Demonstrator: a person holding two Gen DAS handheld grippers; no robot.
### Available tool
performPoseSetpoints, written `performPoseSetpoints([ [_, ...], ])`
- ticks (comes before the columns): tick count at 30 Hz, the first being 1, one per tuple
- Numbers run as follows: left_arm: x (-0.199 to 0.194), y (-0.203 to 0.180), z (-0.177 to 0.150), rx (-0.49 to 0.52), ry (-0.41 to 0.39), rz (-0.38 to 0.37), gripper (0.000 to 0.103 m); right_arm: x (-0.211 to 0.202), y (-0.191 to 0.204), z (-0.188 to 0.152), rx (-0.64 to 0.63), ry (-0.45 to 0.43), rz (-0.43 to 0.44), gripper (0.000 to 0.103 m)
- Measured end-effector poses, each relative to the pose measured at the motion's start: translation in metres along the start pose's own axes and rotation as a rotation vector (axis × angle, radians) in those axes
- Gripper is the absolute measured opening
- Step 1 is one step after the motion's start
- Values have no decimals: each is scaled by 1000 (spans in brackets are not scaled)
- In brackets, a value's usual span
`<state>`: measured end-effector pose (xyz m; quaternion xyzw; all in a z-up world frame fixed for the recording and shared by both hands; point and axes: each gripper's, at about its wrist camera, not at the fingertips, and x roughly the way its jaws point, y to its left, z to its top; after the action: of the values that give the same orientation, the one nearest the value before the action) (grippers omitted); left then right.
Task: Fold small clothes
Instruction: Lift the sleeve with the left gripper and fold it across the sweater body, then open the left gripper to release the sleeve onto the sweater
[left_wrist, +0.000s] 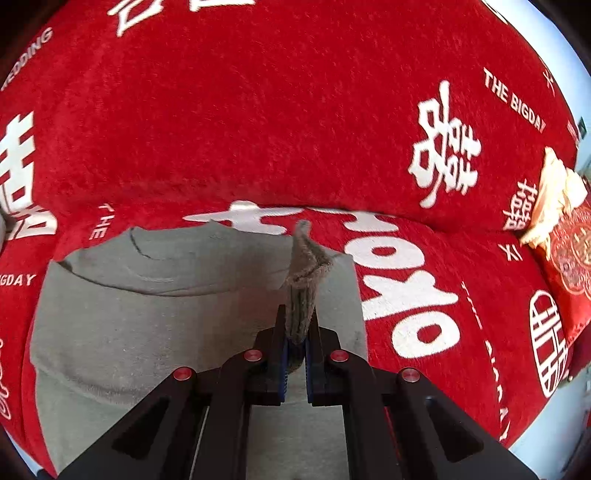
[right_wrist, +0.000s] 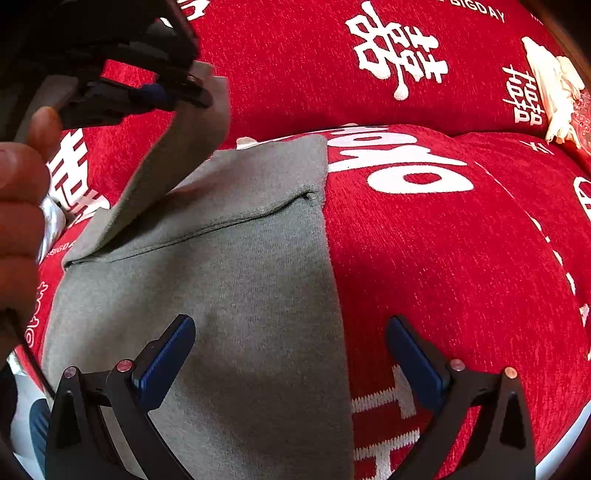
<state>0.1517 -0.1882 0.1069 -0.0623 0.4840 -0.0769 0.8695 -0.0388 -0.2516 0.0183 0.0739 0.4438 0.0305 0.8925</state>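
Observation:
A small grey garment (left_wrist: 147, 325) lies flat on a red sofa cover; it also shows in the right wrist view (right_wrist: 251, 295). My left gripper (left_wrist: 297, 332) is shut on a grey flap of it, likely a sleeve or corner (left_wrist: 304, 273), and holds it lifted. In the right wrist view that left gripper (right_wrist: 177, 88) is at the upper left with the flap (right_wrist: 177, 162) hanging from it. My right gripper (right_wrist: 291, 354) is open and empty, above the garment's right edge.
The red sofa cover (left_wrist: 295, 129) with white lettering covers the seat and backrest. A cream tasselled cloth (left_wrist: 554, 195) and a red patterned cushion (left_wrist: 576, 251) sit at the right end. A hand (right_wrist: 18, 206) holds the left gripper.

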Motion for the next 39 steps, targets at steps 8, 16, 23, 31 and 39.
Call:
performPoseSetpoints([
  [8, 25, 1, -3, 2, 36, -56, 7, 1, 2, -5, -23, -15, -20, 103],
  [16, 46, -3, -15, 15, 70, -99, 8, 2, 0, -4, -30, -21, -12, 103],
  [23, 77, 15, -27, -115, 208, -191, 8, 2, 1, -6, -49, -27, -17, 103],
  [31, 69, 30, -29, -186, 181, -265, 79, 1, 2, -7, -58, -20, -26, 103],
  [39, 15, 87, -30, -136, 37, -80, 79, -14, -16, 18, 20, -58, -11, 103],
])
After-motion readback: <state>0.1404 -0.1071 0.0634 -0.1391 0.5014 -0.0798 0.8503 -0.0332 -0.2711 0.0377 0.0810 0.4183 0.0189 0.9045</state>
